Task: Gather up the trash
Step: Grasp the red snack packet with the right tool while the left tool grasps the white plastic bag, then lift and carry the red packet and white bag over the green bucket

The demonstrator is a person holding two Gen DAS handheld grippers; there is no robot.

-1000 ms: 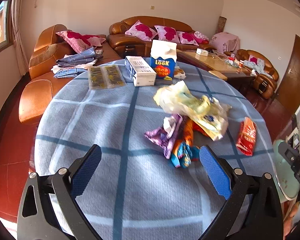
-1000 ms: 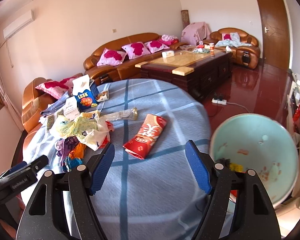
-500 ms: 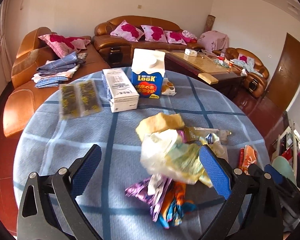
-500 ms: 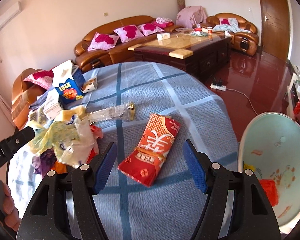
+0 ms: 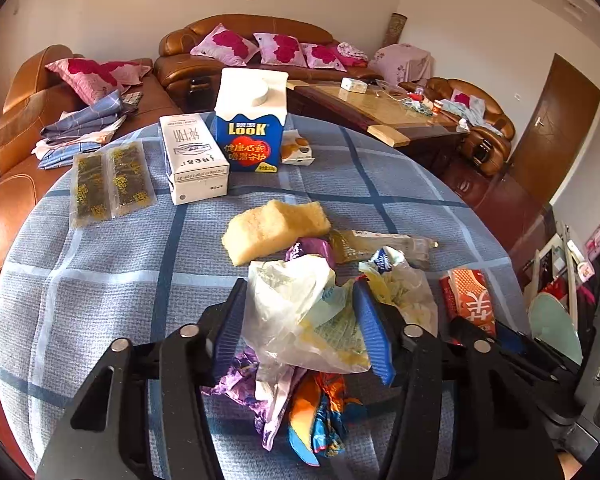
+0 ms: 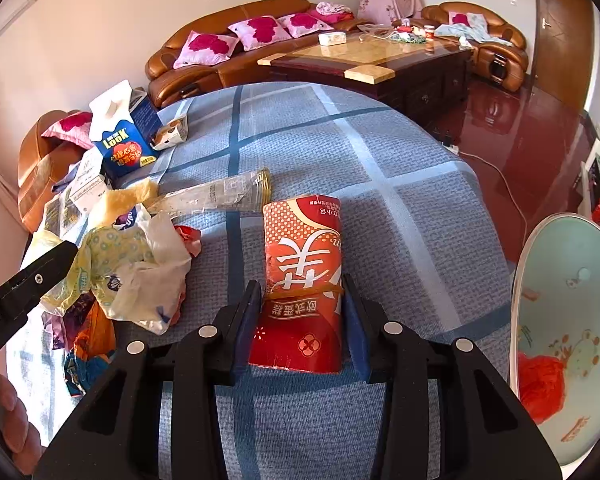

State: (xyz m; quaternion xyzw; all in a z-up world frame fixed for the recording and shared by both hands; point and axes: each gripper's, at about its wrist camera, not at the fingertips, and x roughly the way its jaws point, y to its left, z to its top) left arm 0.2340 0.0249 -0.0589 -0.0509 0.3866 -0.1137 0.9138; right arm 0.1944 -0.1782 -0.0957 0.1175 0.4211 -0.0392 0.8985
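Left gripper (image 5: 300, 320), apart before, now clamps the plastic bag (image 5: 296, 312); right gripper (image 6: 302, 320) now clamps the red packet (image 6: 302, 272).

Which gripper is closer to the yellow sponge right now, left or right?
Left. The left gripper is closed around the crumpled plastic bag just in front of the yellow sponge. The right gripper clamps the red packet, farther off to the side.

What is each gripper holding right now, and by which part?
Left gripper pinches the crumpled plastic bag across its bunched middle. Right gripper clamps the red snack packet at its near end.
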